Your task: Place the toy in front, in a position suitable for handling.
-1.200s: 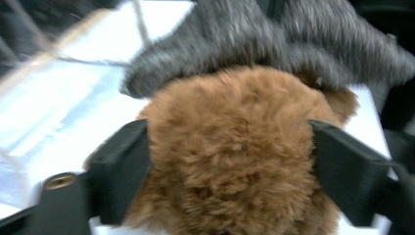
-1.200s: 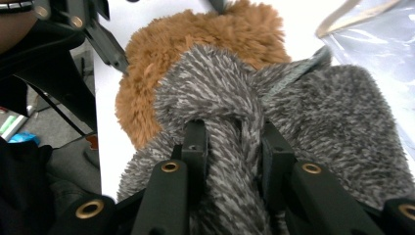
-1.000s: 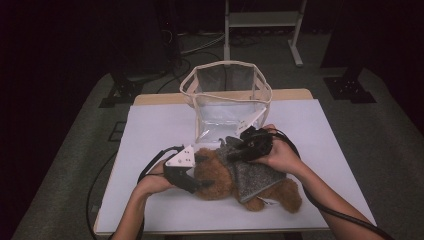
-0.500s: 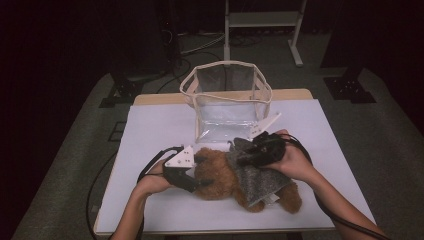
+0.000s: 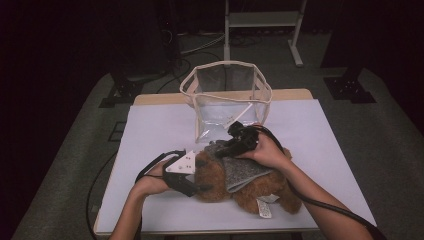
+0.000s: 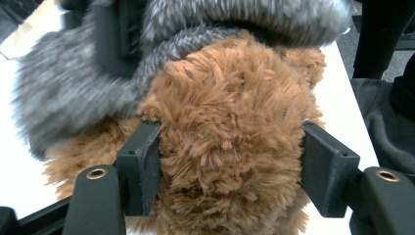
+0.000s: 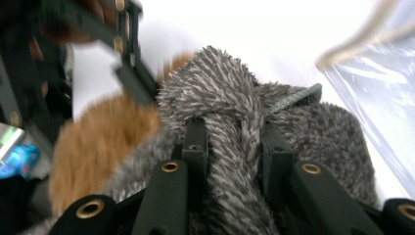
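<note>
A brown plush bear (image 5: 265,192) lies on its side on the white table (image 5: 325,130), wearing a grey fuzzy garment (image 5: 240,172). My left gripper (image 5: 202,189) comes in from the left. Its jaws have just been closing and now press on the bear's brown furry head (image 6: 230,88), so my left gripper (image 6: 230,134) is shut on it. My right gripper (image 5: 220,150) sits above the bear's upper body. In the right gripper view, my right gripper (image 7: 234,129) is shut on a bunched fold of the grey garment (image 7: 313,132), with brown fur (image 7: 98,132) to the left.
A clear plastic bag with a cream rim (image 5: 227,100) stands open just behind the bear, close to my right hand. Its wall (image 7: 377,98) is at the right of the right gripper view. Cables trail from both grippers. A metal stand (image 5: 260,20) is on the floor beyond.
My right gripper swung right, then came back left toward the bear's head, dragging the grey garment with it. The left hand stayed where it was at the bear's head.
</note>
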Available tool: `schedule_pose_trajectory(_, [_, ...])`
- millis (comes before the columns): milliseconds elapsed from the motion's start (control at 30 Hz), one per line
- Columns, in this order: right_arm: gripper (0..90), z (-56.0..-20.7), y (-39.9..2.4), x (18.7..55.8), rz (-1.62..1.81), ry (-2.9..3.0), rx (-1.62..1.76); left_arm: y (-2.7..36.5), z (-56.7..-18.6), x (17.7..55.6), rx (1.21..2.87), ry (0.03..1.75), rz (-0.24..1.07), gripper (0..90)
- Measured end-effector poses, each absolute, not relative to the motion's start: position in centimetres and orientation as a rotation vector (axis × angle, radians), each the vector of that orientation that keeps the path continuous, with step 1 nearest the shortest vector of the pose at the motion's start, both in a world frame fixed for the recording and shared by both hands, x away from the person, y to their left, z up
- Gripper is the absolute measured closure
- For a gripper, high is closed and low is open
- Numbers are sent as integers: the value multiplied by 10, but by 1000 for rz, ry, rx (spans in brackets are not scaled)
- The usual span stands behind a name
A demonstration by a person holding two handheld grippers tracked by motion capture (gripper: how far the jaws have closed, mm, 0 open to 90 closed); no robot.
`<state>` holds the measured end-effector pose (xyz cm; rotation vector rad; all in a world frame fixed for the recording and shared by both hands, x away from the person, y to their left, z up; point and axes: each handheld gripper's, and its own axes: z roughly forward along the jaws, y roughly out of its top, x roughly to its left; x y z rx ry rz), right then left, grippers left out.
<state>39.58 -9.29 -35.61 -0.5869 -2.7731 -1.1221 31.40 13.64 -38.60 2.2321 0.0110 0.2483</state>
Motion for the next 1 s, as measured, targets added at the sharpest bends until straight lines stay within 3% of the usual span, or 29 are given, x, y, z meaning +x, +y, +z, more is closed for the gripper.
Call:
schedule_pose_trajectory(467, [694, -339, -158, 334, -1206, -2913, -596, 141, -384, 329, 2152, 176, 294, 317])
schedule_pose_trajectory(767, [693, -352, -157, 369, -1272, -2876, -722, 143, -380, 325, 2146, 119, 318, 301])
schedule_pose_trajectory(1000, [696, -338, -164, 338, -1305, -2903, -612, 137, -385, 331, 2127, 200, 361, 337])
